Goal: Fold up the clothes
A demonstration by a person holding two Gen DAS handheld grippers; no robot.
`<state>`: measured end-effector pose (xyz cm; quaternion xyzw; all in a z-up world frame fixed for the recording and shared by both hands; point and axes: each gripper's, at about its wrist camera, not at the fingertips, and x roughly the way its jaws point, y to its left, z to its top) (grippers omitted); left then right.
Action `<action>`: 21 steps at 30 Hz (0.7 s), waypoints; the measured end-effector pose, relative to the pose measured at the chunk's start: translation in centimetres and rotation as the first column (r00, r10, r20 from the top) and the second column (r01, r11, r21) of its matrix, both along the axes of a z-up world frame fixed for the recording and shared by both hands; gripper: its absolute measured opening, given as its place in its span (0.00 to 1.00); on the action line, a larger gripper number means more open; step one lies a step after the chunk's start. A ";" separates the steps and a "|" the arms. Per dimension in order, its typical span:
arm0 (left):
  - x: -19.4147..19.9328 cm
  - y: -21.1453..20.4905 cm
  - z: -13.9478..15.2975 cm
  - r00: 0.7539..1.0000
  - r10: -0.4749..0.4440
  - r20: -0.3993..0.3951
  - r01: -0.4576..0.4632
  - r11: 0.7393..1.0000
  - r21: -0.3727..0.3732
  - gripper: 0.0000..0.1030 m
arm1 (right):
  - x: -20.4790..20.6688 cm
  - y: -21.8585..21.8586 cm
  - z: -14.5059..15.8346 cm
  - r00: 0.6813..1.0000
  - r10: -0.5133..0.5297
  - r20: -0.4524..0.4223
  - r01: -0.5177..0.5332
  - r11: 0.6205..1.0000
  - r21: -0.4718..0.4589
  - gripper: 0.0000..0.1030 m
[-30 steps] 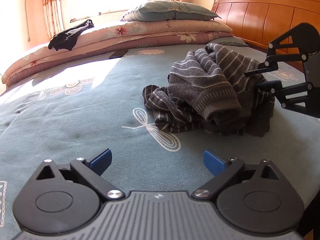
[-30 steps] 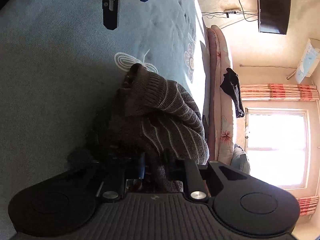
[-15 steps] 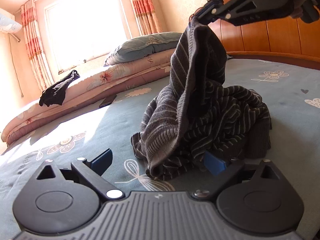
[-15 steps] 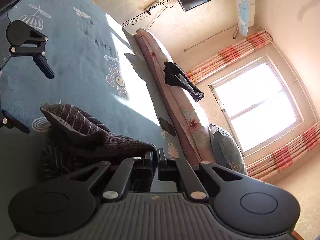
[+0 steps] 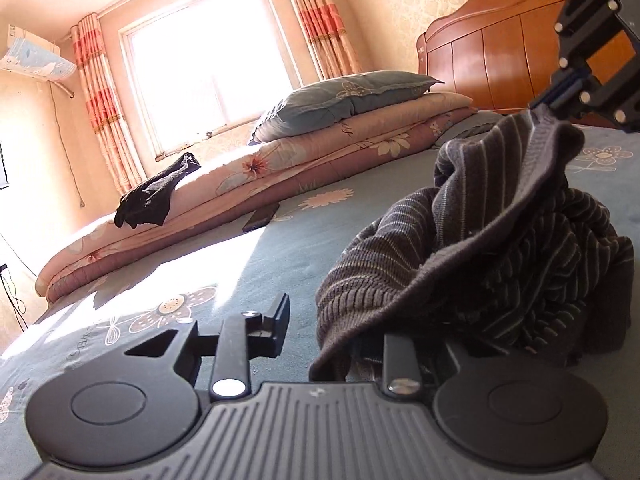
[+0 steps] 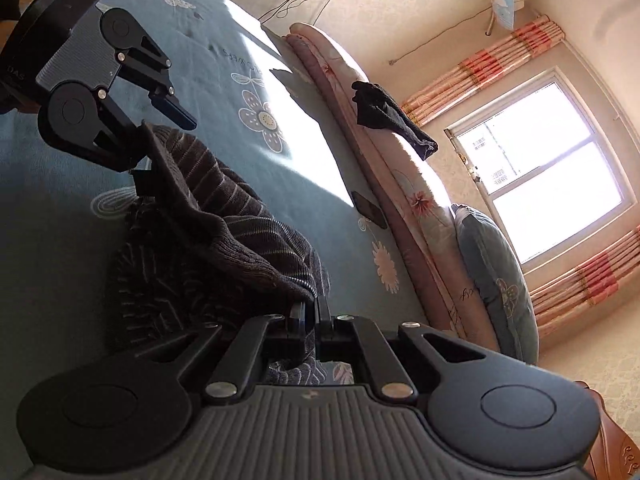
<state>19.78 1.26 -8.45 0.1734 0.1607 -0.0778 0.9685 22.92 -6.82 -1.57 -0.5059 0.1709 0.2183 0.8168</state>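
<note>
Sweater (image 5: 500,248) now spans both grippers: right gripper (image 6: 314,316) fingers pinch it, left gripper (image 5: 320,332) fingers have narrowed around its hem, ready for spreading.

bright window (image 5: 200,68) | striped curtains (image 5: 316,20) | wood headboard (image 5: 492,64) | blue floral bed (image 5: 280,252) | beige walls

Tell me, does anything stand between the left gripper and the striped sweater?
Nothing visible does. An edge of the striped sweater lies between the open jaws of the left gripper; the right gripper pinches another part, lifted off the bed.
</note>
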 end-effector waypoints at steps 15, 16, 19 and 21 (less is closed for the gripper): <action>2.0 1.1 3.3 1.000 -0.016 -0.001 0.016 0.999 -0.039 0.16 | -4.1 1.9 -9.2 0.926 0.271 0.261 -0.175 0.924 -0.339 0.57; 2.1 1.2 3.6 1.000 -0.020 -0.002 0.020 0.999 -0.043 0.13 | -4.2 2.1 -9.7 0.919 0.290 0.269 -0.183 0.915 -0.359 0.57; 2.1 1.5 4.2 0.999 -0.033 0.000 0.033 0.998 -0.056 0.12 | -4.5 3.0 -10.7 0.900 0.331 0.283 -0.208 0.898 -0.388 0.57; 2.2 1.7 4.5 0.999 -0.040 -0.001 0.040 0.997 -0.064 0.12 | -4.4 3.7 -11.1 0.897 0.349 0.273 -0.224 0.889 -0.401 0.57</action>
